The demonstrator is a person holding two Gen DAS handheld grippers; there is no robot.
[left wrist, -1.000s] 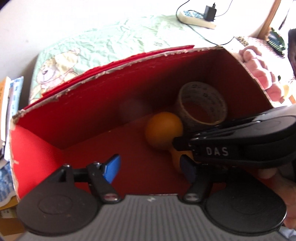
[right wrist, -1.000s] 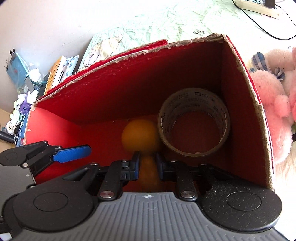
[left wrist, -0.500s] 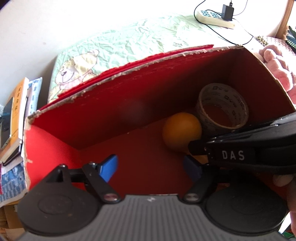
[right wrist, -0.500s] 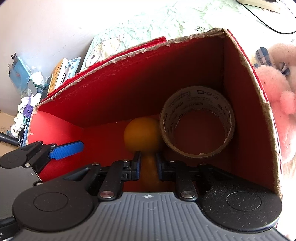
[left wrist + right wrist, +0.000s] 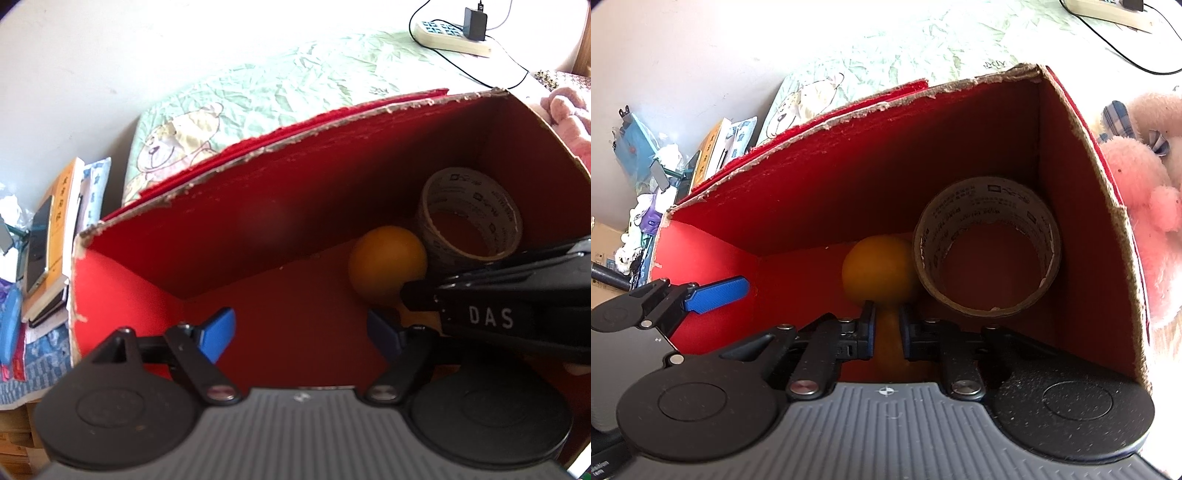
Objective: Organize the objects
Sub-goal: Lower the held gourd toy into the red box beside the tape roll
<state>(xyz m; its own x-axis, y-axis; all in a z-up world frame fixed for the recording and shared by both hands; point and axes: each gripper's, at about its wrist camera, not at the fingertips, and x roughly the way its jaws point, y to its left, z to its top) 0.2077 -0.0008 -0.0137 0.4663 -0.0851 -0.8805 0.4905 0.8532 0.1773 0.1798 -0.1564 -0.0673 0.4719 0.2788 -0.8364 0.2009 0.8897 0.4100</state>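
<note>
A red cardboard box (image 5: 258, 206) (image 5: 849, 177) lies open toward both cameras. Against its back right corner leans a roll of brown tape (image 5: 430, 206) (image 5: 982, 206), and an orange ball (image 5: 388, 266) (image 5: 879, 273) rests beside it on the left. My right gripper (image 5: 888, 326) (image 5: 406, 291) is inside the box, its jaws closed down on a narrow orange object (image 5: 888, 343) just in front of the ball. My left gripper (image 5: 301, 328) stands open over the bare red floor with nothing between its fingers (image 5: 716, 295).
A pink plush toy (image 5: 1137, 184) (image 5: 569, 118) presses against the box's right wall. Stacked books (image 5: 55, 240) and clutter lie to the left. Behind the box spreads a green bear-print sheet (image 5: 295, 92) with a power strip (image 5: 450, 35) and cable.
The right jaws have narrowed onto the orange object. The left gripper's view has tilted, so the box now sits lower and farther right in it; its fingers stand a little wider.
</note>
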